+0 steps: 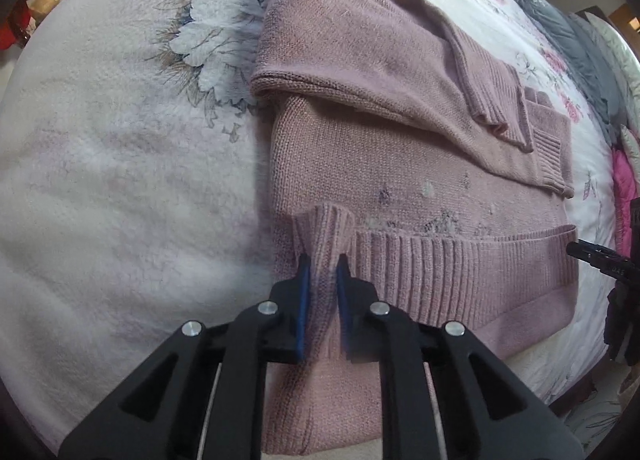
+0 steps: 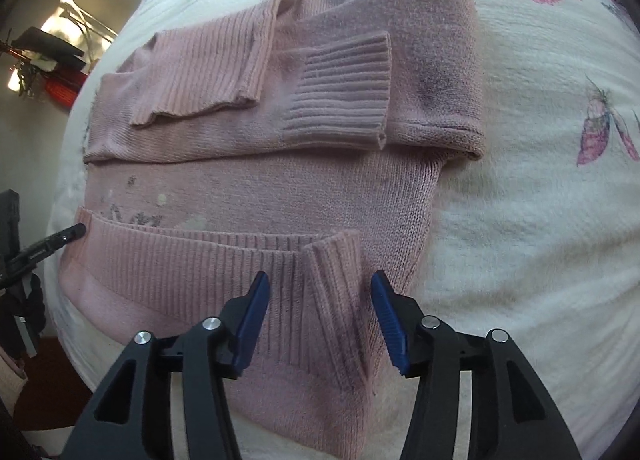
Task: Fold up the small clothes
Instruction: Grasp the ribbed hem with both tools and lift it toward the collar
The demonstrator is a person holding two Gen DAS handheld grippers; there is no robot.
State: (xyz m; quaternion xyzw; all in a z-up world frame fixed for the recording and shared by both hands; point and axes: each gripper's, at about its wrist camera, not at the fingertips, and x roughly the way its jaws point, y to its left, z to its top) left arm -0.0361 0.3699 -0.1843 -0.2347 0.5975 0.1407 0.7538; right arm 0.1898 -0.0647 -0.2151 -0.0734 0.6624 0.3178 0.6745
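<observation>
Left gripper (image 1: 322,272) pinched the pink sweater's (image 1: 400,164) ribbed hem at 6 o'clock. Right gripper (image 2: 318,288) stood wide, straddling the hem (image 2: 332,264) fold.

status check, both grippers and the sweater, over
Left gripper shut on sweater hem. Right gripper open, straddling the other hem corner. Sleeves already folded in. Nothing in the way.

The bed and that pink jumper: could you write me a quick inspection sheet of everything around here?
Surface: white floral blanket on a bed.
Job's things: pink knitted sweater, sleeves folded across its body, ribbed hem nearest the grippers.
Clutter: grey and bright pink fabric at the bed's edge.
Grippers: left gripper shut on the hem; right gripper open around a raised hem fold.
Cables: nothing seen.
Surroundings: dim room, red object beyond the bed.
</observation>
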